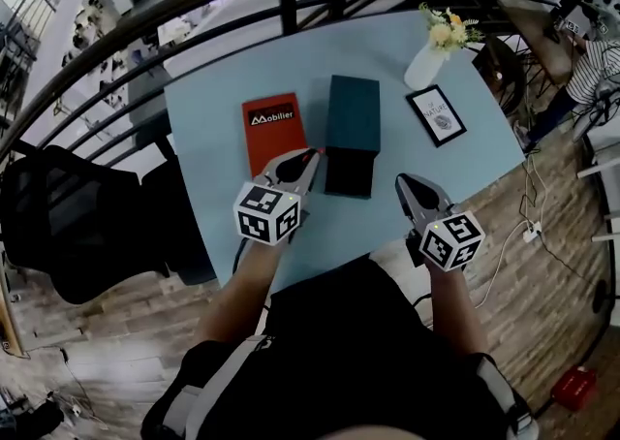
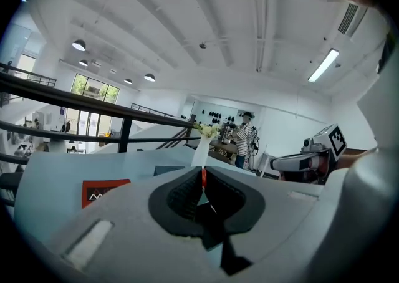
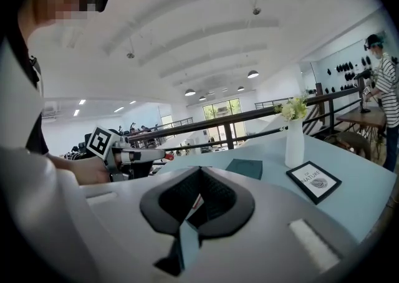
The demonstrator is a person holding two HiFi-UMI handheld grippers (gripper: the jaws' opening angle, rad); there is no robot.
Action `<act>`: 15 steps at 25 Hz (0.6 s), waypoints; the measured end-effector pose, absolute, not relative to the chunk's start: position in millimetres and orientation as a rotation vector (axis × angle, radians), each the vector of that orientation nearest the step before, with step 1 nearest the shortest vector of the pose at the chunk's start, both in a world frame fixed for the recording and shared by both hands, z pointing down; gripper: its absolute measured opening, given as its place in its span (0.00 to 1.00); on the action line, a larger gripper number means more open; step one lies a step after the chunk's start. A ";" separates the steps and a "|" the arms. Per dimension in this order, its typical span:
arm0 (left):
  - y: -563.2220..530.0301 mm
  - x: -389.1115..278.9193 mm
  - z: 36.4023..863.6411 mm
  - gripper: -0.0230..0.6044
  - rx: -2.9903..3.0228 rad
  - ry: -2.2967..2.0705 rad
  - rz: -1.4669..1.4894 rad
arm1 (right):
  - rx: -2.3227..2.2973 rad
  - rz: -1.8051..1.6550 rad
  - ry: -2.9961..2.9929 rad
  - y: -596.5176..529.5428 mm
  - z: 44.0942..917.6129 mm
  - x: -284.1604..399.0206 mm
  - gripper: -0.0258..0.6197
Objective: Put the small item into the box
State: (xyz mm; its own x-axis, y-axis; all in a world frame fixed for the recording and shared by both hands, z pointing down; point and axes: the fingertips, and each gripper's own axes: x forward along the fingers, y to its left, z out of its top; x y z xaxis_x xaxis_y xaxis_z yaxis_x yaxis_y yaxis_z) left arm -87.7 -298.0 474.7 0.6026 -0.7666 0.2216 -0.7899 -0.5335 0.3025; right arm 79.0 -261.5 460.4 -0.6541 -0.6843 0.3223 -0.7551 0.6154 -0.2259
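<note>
A small red item point(image 2: 202, 177), judged light, stiff and slip-prone, is pinched at the left claw's point(image 1: 312, 157) tips, with the dark box point(image 1: 351, 128) just ahead to its right, while the right claw point(image 1: 403, 182) is closed on nothing.

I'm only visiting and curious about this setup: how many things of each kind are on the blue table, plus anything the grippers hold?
Red booklet: 1
Dark teal box: 1
White vase with flowers: 1
Black-framed card: 1
Small red item, pinched in the left gripper: 1
Total: 5
</note>
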 end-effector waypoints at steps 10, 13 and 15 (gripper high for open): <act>-349.3 -54.8 526.5 0.07 2.375 -1.183 0.202 | 1.201 0.622 -2.600 -310.6 493.7 109.0 0.04; -355.9 -43.6 552.8 0.07 2.311 -1.130 0.206 | 1.213 0.681 -2.568 -313.6 511.2 120.4 0.04; -359.4 -37.3 570.0 0.07 2.271 -1.094 0.212 | 1.212 0.709 -2.554 -313.4 520.4 124.8 0.04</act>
State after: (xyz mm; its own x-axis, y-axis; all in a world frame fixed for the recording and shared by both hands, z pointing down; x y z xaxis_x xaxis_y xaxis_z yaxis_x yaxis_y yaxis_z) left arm -37.3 -359.4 570.0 0.6473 -0.6578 0.3850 -0.7540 -0.4787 0.4498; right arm 124.8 -313.4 520.4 -0.6328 -0.6649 0.3968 -0.7743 0.5416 -0.3273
